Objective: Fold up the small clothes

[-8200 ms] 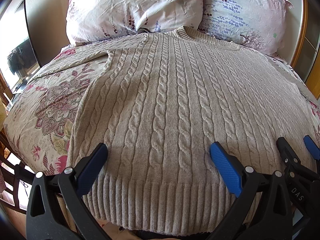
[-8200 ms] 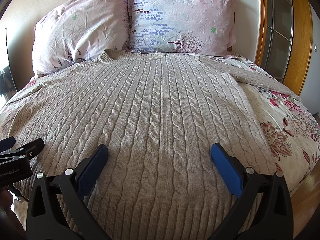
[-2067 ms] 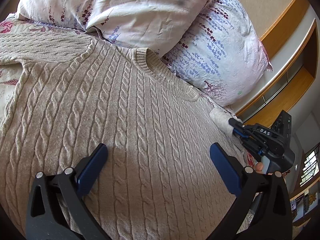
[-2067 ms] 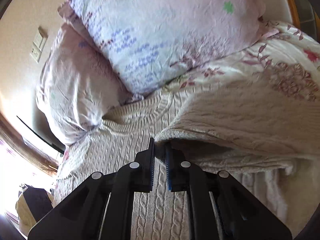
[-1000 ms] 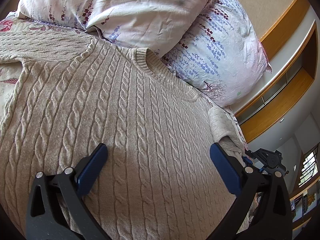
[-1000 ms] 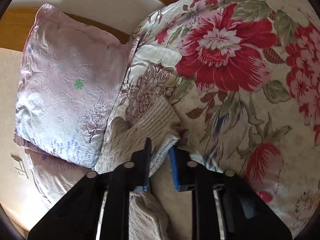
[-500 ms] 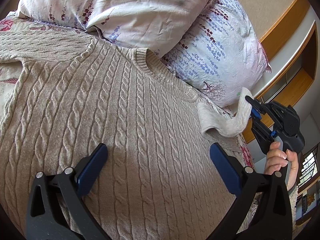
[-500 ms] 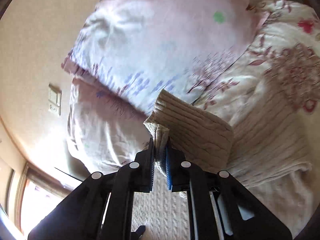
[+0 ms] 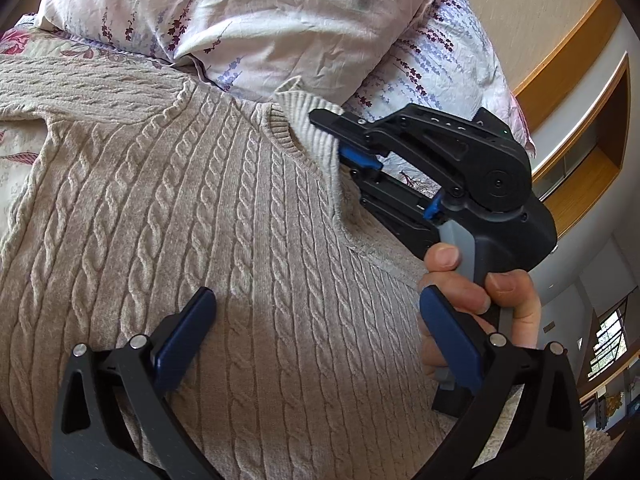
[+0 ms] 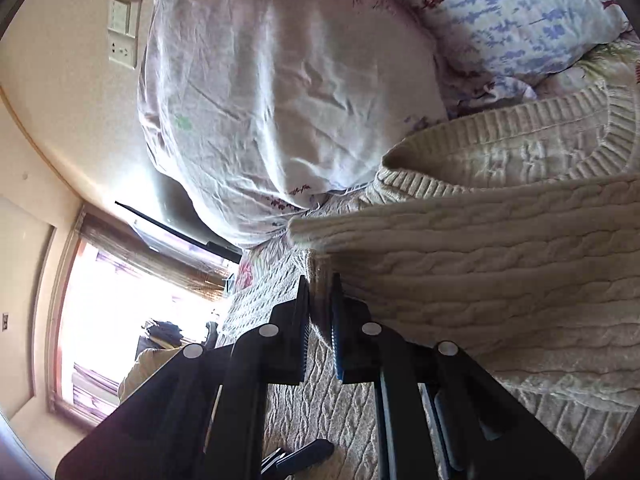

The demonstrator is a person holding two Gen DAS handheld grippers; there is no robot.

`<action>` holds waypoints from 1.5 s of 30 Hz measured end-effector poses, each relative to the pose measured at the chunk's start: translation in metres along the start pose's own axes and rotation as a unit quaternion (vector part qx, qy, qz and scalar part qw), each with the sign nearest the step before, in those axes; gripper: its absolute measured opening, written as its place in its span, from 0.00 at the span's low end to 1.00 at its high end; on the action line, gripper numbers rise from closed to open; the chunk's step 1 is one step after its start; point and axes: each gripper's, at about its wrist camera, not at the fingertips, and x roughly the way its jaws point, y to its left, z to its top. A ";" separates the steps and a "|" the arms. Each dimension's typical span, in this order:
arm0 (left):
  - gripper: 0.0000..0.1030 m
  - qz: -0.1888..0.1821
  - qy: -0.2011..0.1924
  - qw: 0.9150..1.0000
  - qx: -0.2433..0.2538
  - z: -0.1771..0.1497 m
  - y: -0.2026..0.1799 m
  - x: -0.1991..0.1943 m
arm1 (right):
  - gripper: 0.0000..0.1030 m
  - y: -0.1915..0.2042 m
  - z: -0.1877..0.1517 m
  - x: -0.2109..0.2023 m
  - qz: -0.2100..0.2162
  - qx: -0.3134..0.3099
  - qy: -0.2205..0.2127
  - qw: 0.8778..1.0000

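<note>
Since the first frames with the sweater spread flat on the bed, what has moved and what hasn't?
The right gripper has shut on the cuff of the sweater's sleeve and carried it from the outer side of the bed in across the sweater, up by the collar. The left gripper, open, has moved from the hem toward the chest. The pillows are unchanged.

Beige cable-knit sweater; pale pink pillows with purple sprigs; black hand-held gripper, blue pads.

Sweater hem beyond frame edge
</note>
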 end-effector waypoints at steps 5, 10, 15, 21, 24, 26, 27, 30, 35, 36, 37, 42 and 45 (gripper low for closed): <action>0.98 -0.011 -0.025 0.999 -0.022 0.007 0.009 -0.010 | 0.10 0.001 0.002 0.025 0.009 0.001 0.039 0.999; 0.98 0.005 -0.091 0.993 -0.071 0.015 0.027 -0.035 | 0.10 0.002 0.006 0.043 0.000 -0.010 0.067 0.998; 0.98 0.013 -0.091 0.993 -0.073 0.017 0.028 -0.032 | 0.10 -0.004 -0.002 0.052 -0.019 -0.008 0.088 0.996; 0.98 0.011 -0.091 0.993 -0.075 0.016 0.031 -0.032 | 0.36 0.001 -0.010 0.056 -0.021 -0.004 0.109 0.994; 0.98 0.012 -0.088 0.993 -0.073 0.015 0.032 -0.033 | 0.72 0.015 -0.013 0.042 -0.006 -0.010 0.098 0.995; 0.98 0.025 -0.077 0.995 -0.066 0.016 0.031 -0.032 | 0.85 0.024 -0.017 0.024 -0.019 -0.028 0.093 0.995; 0.98 0.032 -0.069 0.995 -0.060 0.017 0.030 -0.033 | 0.93 0.027 -0.021 0.014 -0.029 -0.038 0.091 0.995; 0.98 0.056 -0.060 0.996 -0.043 0.024 0.033 -0.048 | 0.99 0.030 -0.035 -0.018 -0.113 -0.076 0.067 0.988; 0.98 0.116 -0.100 0.987 -0.045 0.057 0.070 -0.103 | 0.99 0.028 -0.062 -0.079 -0.263 -0.154 -0.019 0.952; 0.98 0.133 -0.117 0.983 -0.047 0.064 0.081 -0.113 | 0.99 0.027 -0.068 -0.090 -0.280 -0.167 -0.047 0.944; 0.98 0.149 -0.133 0.978 -0.054 0.071 0.094 -0.123 | 0.99 0.023 -0.072 -0.103 -0.294 -0.174 -0.078 0.937; 0.98 0.148 -0.143 0.965 -0.162 0.099 0.176 -0.145 | 0.99 0.000 -0.079 -0.145 -0.279 -0.140 -0.193 0.930; 0.97 0.142 -0.130 0.954 -0.232 0.105 0.211 -0.149 | 0.99 -0.005 -0.079 -0.156 -0.235 -0.119 -0.209 0.942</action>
